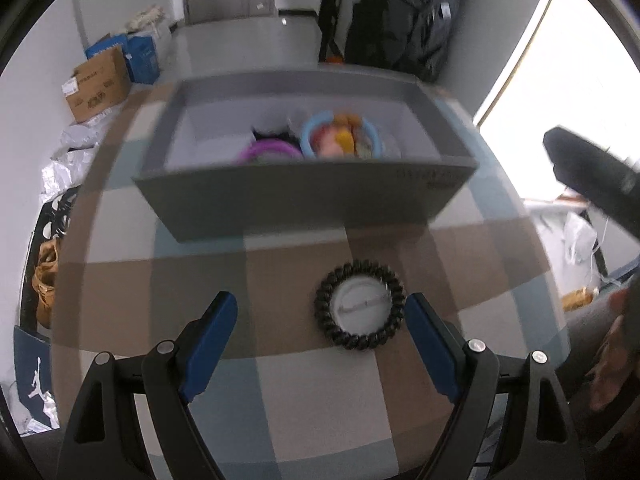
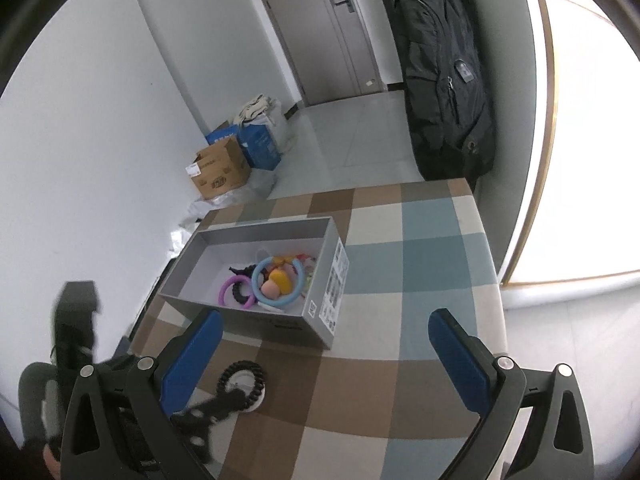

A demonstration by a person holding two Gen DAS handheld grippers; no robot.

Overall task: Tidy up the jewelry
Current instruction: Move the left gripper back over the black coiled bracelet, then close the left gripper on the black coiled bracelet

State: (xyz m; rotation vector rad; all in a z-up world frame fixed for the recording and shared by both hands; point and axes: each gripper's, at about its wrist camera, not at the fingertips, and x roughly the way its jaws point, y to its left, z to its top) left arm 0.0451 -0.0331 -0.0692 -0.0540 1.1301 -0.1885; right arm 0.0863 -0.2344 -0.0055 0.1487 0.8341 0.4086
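Between open left gripper (image 1: 320, 320) jaws: black coil bracelet (image 1: 360, 305)

Left claw (image 1: 320, 320) spread wide over the checked surface (image 1: 320, 400), blue pads (image 1: 208, 344) parted. Black coil hair tie (image 1: 360, 306) lying flat around a small white disc (image 1: 362, 306), just inside the right pad. At twelve o'clock, open grey box (image 1: 304, 200) holding a purple ring (image 1: 268, 150) and a blue ring (image 1: 340, 134). At three o'clock, blurred dark shape.
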